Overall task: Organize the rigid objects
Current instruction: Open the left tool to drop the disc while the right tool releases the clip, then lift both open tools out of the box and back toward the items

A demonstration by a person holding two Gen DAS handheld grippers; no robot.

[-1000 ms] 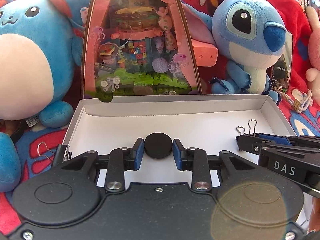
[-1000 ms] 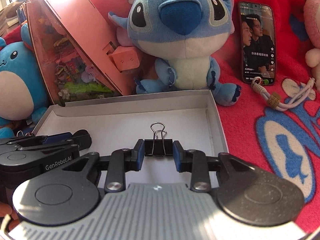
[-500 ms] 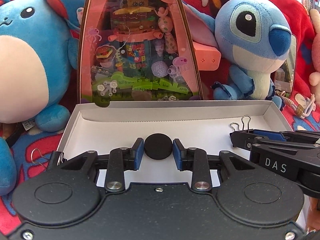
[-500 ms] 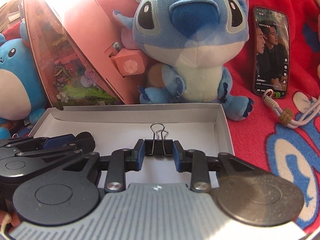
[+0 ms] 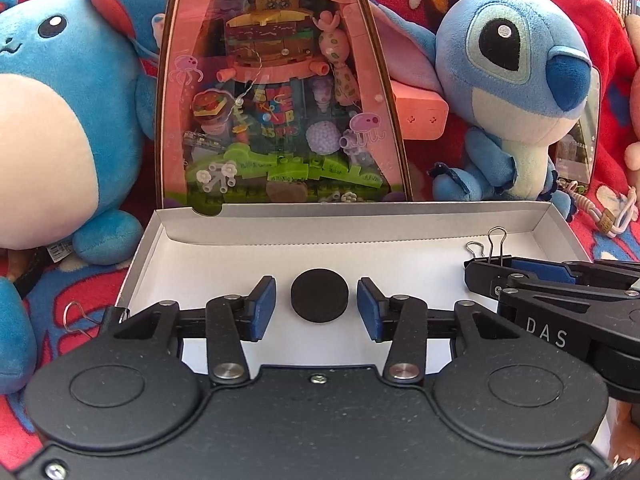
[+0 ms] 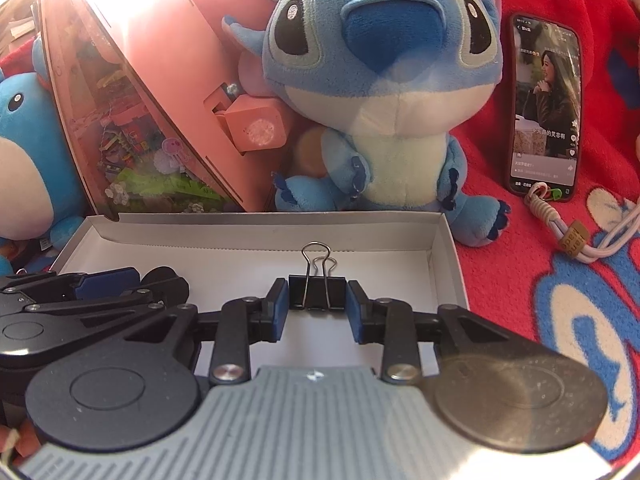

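Disc (image 5: 319, 295) lies in the box (image 5: 360, 222), binder clip (image 6: 317, 291) to its right.

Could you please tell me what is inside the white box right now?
A black disc and a black binder clip sit in the white box. The tools cover its near floor.

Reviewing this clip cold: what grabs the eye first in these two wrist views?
The big blue plush and the pink display case tower behind the white box. In the box, the left gripper, jaws just opened, flanks a black disc; the right gripper, also opening, brackets a black binder clip.
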